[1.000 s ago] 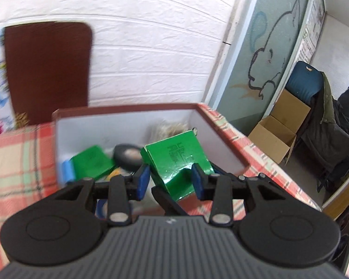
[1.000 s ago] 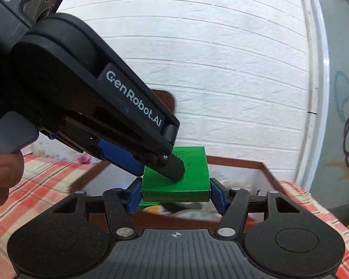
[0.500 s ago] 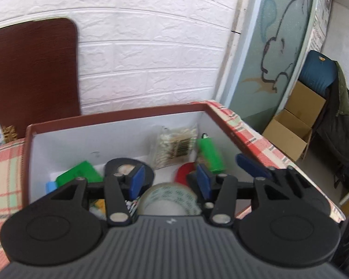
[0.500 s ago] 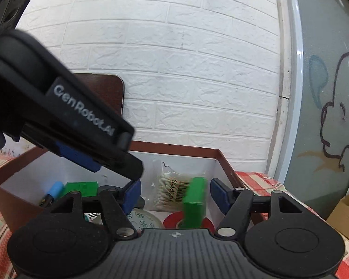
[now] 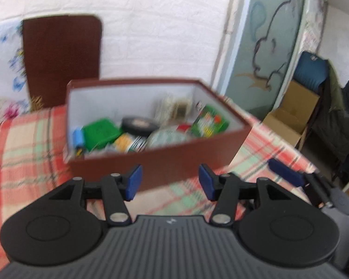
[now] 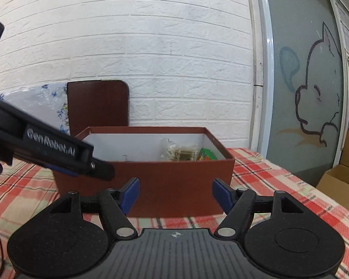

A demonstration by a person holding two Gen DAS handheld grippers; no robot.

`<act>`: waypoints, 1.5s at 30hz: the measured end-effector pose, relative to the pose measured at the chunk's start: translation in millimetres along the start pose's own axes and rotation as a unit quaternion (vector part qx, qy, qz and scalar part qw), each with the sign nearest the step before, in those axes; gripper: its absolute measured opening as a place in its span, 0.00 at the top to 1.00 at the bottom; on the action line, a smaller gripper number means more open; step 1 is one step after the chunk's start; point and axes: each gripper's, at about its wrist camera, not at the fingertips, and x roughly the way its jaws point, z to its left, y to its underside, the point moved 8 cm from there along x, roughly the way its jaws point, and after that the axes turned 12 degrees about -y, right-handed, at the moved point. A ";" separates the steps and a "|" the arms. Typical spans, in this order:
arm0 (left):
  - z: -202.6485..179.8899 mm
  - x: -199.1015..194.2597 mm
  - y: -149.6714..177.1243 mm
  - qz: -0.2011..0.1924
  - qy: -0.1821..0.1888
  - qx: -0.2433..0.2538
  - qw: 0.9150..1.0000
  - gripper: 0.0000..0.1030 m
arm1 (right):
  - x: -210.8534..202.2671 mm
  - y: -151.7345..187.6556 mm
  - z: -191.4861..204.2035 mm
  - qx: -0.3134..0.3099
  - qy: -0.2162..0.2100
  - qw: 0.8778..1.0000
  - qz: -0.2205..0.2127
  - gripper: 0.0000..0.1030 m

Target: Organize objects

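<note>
So the biggest thing here is the checked tablecloth (image 6: 279, 186), and the brown box (image 5: 151, 162) sits on it in front of the white brick wall, which keeps everything corralled in one spot. The box's long side runs left to right across both views, open top facing up. A dark brown board (image 6: 97, 107) leans upright against the wall behind the box, maybe its lid, can't say for sure.

Inside the box it's a jumble: a green packet (image 5: 209, 122) leans tilted by the right wall, a flat green box (image 5: 100, 131) lies toward the left wall, and a black roll (image 5: 139, 124) and a pale tape roll (image 5: 167, 134) sit between them. A bag of cotton swabs (image 6: 179, 151) stands against the back wall. Looks like most of the tidying is done.

Both tools hang in front of the box's near wall, off the contents. The left gripper (image 5: 167, 182) has just been opening, jaws spread, nothing between them. Same for the right gripper (image 6: 175, 193): spreading wider, empty.
</note>
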 end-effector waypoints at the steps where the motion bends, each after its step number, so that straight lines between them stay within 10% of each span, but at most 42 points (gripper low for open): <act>1: 4.1 -3.2 5.6 0.006 -0.009 -0.001 1.000 0.46 | 6.6 0.5 -0.7 0.000 -0.002 1.000 0.005 0.32; 15: 74.3 -40.4 48.3 0.040 -0.096 -0.061 0.993 0.36 | -23.1 -7.6 49.5 0.003 -0.067 0.998 0.018 0.32; 23: 75.6 -53.1 47.8 0.040 -0.147 -0.053 0.987 0.09 | -40.4 -10.5 29.3 0.068 -0.054 0.996 0.033 0.27; 36: 54.3 -64.8 60.2 0.037 -0.176 -0.017 0.984 0.00 | -56.3 3.7 12.3 0.116 -0.045 0.990 0.060 0.09; 45: 37.8 -94.0 60.2 -0.057 -0.207 0.005 0.977 0.00 | -68.2 19.2 15.0 0.115 -0.041 0.990 0.074 0.09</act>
